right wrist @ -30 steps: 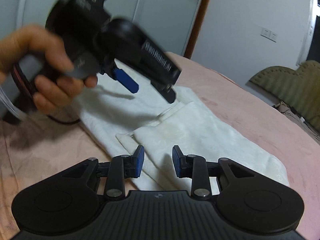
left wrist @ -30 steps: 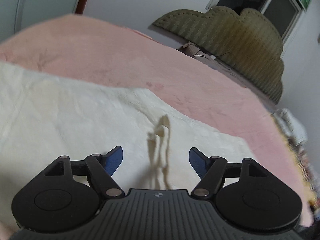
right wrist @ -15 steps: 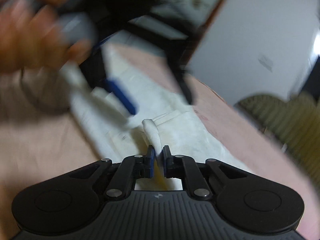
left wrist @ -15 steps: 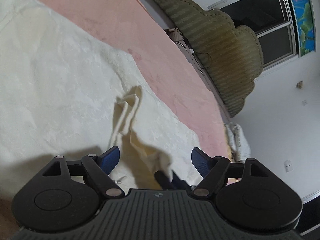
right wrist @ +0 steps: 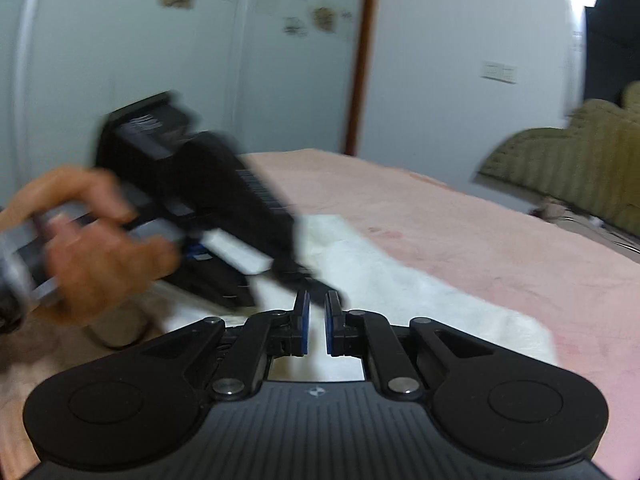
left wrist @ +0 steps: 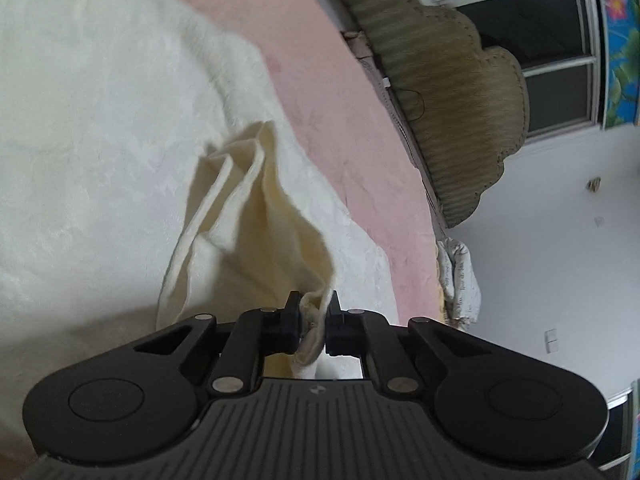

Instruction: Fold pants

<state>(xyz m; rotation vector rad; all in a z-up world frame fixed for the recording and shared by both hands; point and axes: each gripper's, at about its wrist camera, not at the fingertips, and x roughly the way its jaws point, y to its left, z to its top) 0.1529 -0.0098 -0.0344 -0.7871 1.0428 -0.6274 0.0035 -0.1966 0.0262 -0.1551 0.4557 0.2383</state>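
Note:
Cream white pants lie spread on a pink bed. My left gripper is shut on a bunched fold of the pants, and a ridge of fabric rises from it. In the right wrist view the pants lie ahead. My right gripper has its blue pads close together with a narrow gap, and no fabric shows between them. The left gripper, blurred and held by a hand, reaches down just in front of the right fingers.
An olive padded headboard stands beyond the bed, with a dark window behind it. The pink bed surface stretches right of the pants. A white wardrobe wall and a brown door frame stand behind.
My left gripper closed on a fold of the pants, having been open. The right gripper held a fabric fold half a second ago; now none shows between its pads. The right view has lifted.

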